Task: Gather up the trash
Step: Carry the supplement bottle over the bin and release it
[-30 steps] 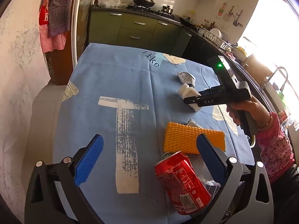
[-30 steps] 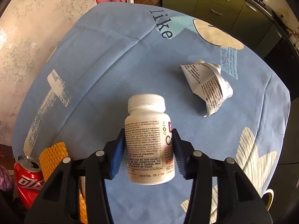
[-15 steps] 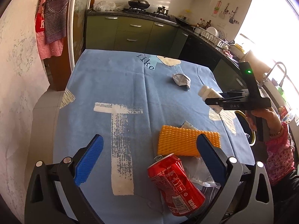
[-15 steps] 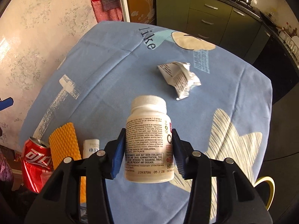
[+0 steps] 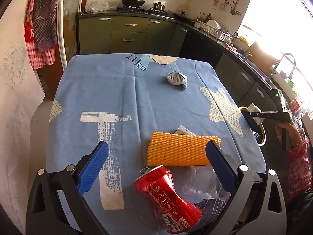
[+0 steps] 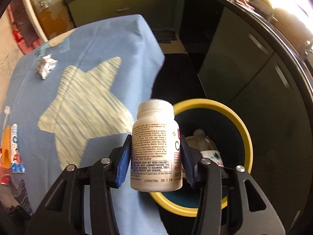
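From my left wrist view, my left claw (image 5: 156,166) stood wide open over the near end of the bench (image 5: 117,90), its blue pads (image 5: 93,168) well apart and gripping nothing. Between the pads, lying on the blue tablecloth, was a dented red soda can (image 5: 168,197) on its side, with a crumpled clear plastic cup (image 5: 201,184) just beside it on the right. Behind those lay an orange foam net sleeve (image 5: 182,148), and a small printed packet (image 5: 183,130) poked out from its far edge. Farther up the cloth, near the word "like", sat a crumpled paper wad (image 5: 176,78). Off the right edge of the bench, my right claw (image 5: 256,115) held a white pill bottle (image 5: 254,110) above a yellow-rimmed bin (image 5: 263,135); my hand (image 5: 285,131) in a pink patterned sleeve gripped the handle.

From my right wrist view, my right claw (image 6: 154,156) was partly closed, its two blue pads (image 6: 122,162) pressed against the sides of the white pill bottle (image 6: 154,146), which stood upright with its cap away from me. The bottle hung past the bench edge, over the near rim of the yellow-rimmed bin (image 6: 242,133), which stood on the floor beside the bench and already held some white trash (image 6: 201,139). The crumpled paper wad (image 6: 46,66) remained on the cloth at the left, blurred.
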### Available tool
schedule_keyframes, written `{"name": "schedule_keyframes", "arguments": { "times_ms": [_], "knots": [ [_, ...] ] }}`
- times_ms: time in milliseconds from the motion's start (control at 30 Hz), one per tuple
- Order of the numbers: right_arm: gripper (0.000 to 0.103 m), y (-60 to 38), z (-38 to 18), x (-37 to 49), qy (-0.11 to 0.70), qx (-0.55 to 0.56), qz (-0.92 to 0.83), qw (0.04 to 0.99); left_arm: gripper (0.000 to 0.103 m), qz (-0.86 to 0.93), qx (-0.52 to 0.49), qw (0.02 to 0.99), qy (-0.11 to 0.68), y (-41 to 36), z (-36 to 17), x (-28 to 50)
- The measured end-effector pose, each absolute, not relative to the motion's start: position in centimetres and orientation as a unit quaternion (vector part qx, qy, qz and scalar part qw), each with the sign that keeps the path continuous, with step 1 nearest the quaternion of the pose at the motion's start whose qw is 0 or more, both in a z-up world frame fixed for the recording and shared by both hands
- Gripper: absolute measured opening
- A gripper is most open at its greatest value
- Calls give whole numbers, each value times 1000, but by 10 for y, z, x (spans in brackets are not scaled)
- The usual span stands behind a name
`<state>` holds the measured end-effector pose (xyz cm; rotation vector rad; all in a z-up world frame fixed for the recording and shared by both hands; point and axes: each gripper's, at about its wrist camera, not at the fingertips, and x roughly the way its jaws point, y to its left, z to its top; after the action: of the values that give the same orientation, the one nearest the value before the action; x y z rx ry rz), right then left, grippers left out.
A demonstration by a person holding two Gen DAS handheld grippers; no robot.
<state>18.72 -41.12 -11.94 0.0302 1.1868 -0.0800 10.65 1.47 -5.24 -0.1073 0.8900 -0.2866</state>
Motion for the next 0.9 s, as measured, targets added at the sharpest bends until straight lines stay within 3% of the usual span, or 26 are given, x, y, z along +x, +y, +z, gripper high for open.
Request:
{"name": "schedule_keyframes", "arguments": {
  "times_ms": [67,100,600,900],
  "knots": [
    [59,-428,-126,187,551,28,-63,831,98,-140,-47,891,428,10,-50,107],
    [60,-433,-127,186,546,33,-68,834,98,-140,-45,892,428,8,-50,107],
    [67,-398,-105,150,497,28,-14,867,98,-115,14,873,474,-14,-56,98],
    [69,-382,-98,136,484,19,18,874,98,-86,-28,813,575,-2,-89,97]
  ]
}}
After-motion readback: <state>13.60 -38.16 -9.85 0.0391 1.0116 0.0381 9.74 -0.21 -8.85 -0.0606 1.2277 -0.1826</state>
